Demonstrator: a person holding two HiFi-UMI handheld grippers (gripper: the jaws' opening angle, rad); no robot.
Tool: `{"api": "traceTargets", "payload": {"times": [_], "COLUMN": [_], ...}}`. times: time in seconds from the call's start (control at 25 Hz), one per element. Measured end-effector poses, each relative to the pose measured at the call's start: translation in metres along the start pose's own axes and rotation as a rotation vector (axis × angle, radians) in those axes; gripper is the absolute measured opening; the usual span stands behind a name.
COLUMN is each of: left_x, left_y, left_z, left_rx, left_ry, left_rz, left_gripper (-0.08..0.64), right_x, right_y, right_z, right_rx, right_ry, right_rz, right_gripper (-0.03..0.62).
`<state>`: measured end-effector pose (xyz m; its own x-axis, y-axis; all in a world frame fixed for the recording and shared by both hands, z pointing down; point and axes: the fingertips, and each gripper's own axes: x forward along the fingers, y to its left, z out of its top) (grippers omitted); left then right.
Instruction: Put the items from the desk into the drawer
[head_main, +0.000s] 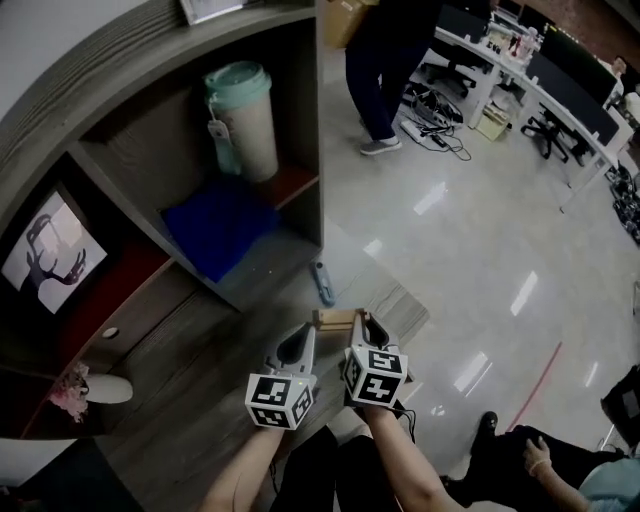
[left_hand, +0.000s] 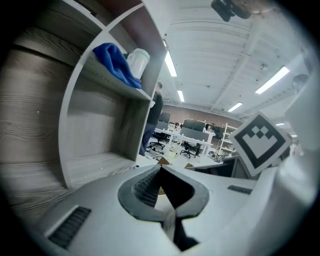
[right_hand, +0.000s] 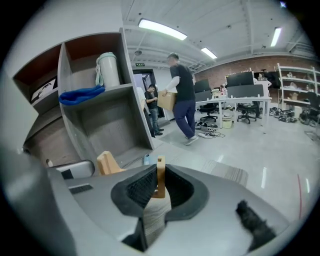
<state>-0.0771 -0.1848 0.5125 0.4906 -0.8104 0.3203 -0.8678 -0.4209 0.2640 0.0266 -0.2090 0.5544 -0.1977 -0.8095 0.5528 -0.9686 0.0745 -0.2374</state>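
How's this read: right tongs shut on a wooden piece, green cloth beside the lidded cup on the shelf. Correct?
The cloth is blue, not green; the head view shows it. Rest stands: right tongs shut on the wooden piece, cloth beside the lidded cup on the shelf.

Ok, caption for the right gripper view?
Right tool clamps a thin light wooden piece before a grey shelf unit holding a blue cloth and white cup.
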Motion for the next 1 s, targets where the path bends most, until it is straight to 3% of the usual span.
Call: {"api": "traceTargets", "payload": {"times": [0.44,1.0], "left_x": [0.013,0.003], "left_y": [-0.073,-0.164], "left_z": [0.004,-0.006], "left_rx": [0.045,0.091], "left_ry": [0.019,0.058], "left_rz": [-0.119,-0.247], "left_gripper": [0.009,0.009], "right_x": [-0.054,-0.134], "right_y": [-0.069,-0.139], "right_z": [0.010,-0.007], "right_rx": [0.051,0.121], "right_ry": [-0.051,-0.062], "right_rz": [-0.118,-0.240], "right_gripper": [0.054,0.054]}}
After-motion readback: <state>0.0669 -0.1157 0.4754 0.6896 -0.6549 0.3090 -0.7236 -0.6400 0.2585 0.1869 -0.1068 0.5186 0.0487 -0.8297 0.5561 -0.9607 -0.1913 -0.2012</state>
